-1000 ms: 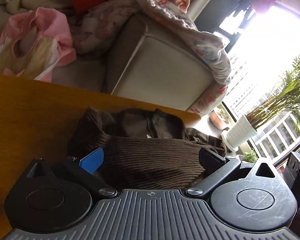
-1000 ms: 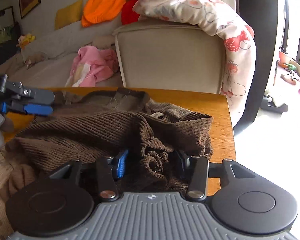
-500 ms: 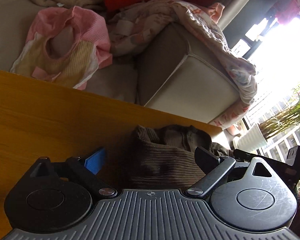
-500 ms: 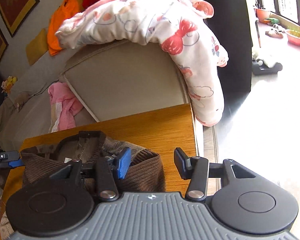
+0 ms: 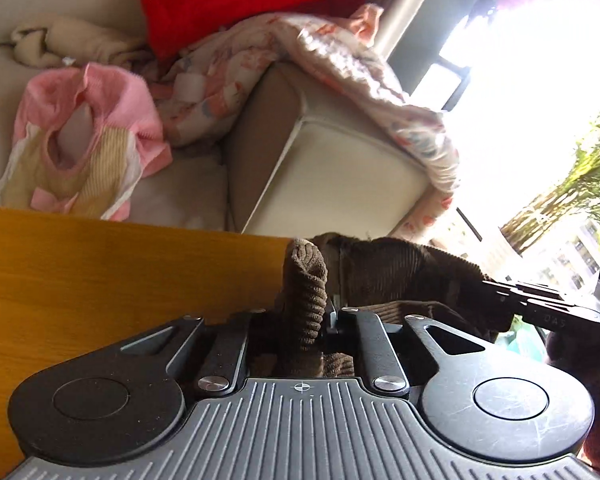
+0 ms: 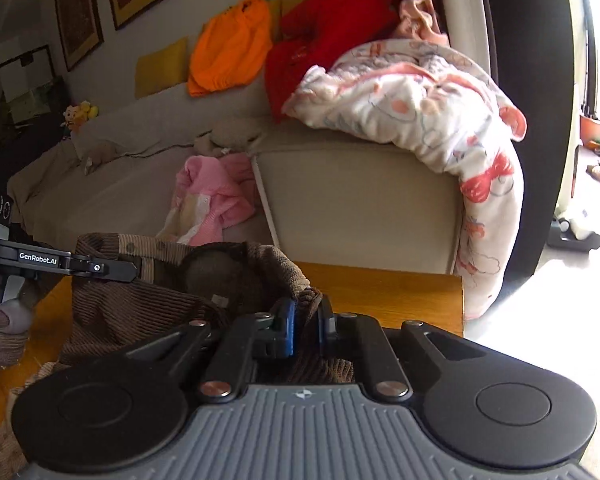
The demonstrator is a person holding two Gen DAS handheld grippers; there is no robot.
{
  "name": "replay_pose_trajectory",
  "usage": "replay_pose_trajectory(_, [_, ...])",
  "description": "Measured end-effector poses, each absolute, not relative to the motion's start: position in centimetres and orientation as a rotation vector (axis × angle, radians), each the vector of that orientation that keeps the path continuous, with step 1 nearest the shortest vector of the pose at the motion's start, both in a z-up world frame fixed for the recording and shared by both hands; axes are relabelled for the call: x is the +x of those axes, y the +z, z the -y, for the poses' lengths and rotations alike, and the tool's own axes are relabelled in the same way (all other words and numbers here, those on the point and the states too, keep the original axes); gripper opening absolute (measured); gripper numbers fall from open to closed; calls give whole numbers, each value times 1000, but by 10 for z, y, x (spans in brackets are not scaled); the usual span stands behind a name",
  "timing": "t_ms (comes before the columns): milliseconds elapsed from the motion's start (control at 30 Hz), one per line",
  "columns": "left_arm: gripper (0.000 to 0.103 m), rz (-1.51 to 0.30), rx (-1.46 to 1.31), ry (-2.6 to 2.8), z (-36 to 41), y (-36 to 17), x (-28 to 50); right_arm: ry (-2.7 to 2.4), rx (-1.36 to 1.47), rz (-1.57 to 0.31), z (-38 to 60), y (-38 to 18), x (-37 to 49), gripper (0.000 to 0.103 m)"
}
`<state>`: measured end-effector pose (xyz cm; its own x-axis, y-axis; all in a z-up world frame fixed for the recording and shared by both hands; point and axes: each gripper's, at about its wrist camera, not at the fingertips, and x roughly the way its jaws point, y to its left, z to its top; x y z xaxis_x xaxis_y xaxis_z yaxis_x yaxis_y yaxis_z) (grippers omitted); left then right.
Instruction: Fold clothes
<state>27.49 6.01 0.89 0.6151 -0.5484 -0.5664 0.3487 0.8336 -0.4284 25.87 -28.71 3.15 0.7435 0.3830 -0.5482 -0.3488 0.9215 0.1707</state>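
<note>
A brown ribbed knit garment hangs between both grippers above the wooden table. My left gripper is shut on a bunched edge of it. My right gripper is shut on another edge of the same brown garment, near the table's right end. The right gripper also shows at the right of the left wrist view, and the left gripper at the left of the right wrist view. The garment's collar opening faces the right camera.
A beige sofa stands behind the table, with a printed blanket over its arm, a pink garment, and orange and red clothes. A knitted beige item lies at the table's left. A bright window is to the right.
Both grippers went from open to shut on the brown garment's edges. The garment has been lifted off the table and now hangs stretched between them.
</note>
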Motion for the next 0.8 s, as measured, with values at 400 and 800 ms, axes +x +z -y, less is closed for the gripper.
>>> replay_pose_trajectory(400, [23, -732, -206, -576, -93, 12, 113, 475, -170, -691, 270, 7, 74, 11])
replay_pose_trajectory(800, [96, -695, -519, -664, -146, 13, 57, 392, 191, -709, 348, -10, 21, 53])
